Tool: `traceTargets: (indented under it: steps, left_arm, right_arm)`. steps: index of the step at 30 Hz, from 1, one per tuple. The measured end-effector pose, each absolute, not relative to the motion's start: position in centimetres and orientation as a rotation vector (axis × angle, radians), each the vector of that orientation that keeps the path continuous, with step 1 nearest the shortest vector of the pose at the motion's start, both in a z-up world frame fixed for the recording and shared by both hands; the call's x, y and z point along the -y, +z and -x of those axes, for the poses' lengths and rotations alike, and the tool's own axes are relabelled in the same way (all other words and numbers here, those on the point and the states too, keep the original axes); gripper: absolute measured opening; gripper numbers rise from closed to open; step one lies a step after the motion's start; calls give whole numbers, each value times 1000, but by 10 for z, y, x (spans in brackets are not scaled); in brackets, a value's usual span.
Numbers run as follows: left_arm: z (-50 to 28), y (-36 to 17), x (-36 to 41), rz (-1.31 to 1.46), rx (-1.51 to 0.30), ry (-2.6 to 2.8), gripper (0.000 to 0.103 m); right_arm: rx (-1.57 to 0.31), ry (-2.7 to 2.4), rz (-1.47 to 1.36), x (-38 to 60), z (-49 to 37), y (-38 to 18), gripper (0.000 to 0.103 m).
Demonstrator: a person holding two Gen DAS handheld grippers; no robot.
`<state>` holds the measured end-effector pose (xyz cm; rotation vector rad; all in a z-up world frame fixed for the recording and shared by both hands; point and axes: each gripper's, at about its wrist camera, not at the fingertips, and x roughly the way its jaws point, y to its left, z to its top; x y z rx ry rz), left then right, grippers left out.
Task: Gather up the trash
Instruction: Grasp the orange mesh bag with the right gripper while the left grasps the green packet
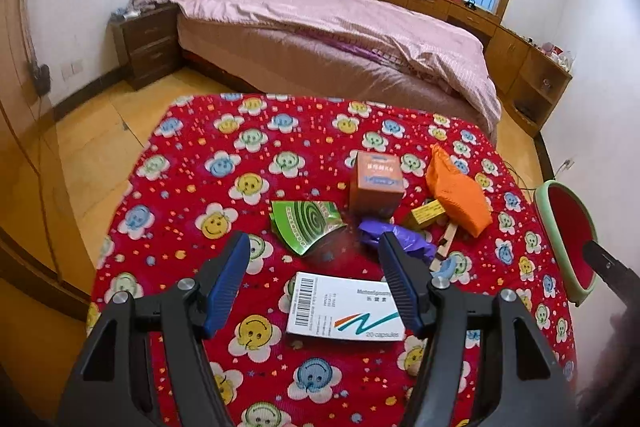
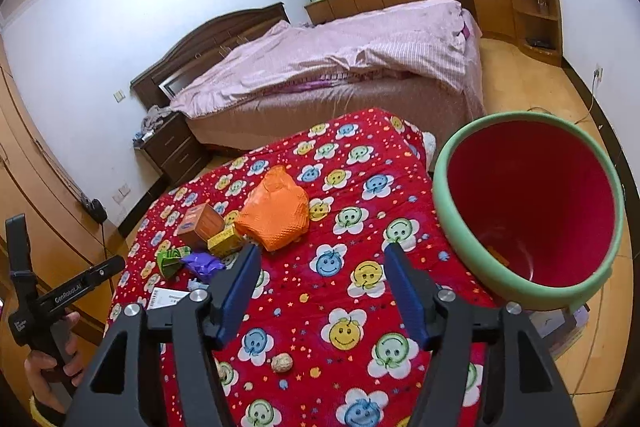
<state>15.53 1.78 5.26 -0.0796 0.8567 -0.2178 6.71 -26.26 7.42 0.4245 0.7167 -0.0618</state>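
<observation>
A red bin [image 2: 532,203] with a green rim (nearly empty) sits beside table litter; left gripper [image 1: 314,247] and right gripper [image 2: 320,259] gape, holding nothing.

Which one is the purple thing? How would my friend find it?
Look at the red smiley-flower cloth, then the pile of trash in its middle. The purple thing is a crumpled bag beside the green spiral packet, the only purple, squashed piece there.
</observation>
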Motion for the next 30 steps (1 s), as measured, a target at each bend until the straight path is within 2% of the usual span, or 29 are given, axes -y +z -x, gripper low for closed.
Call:
traceTargets:
  steps: [5, 10, 19, 30]
  left_arm:
    - [-171, 32, -15, 69, -902, -185, 68]
    - [-183, 16, -9, 84, -926, -218, 77]
    - [-205, -6, 12, 2, -956, -239, 77]
    - [-220, -20, -13, 129, -958, -192, 76]
  right_arm:
    - [-743, -77, -424, 262, -83, 64, 68]
    - [-763, -99, -424, 262, -93, 58, 71]
    - [-796, -104, -418, 265, -115, 45, 72]
    - [-837, -51, -355, 241, -151, 35, 75]
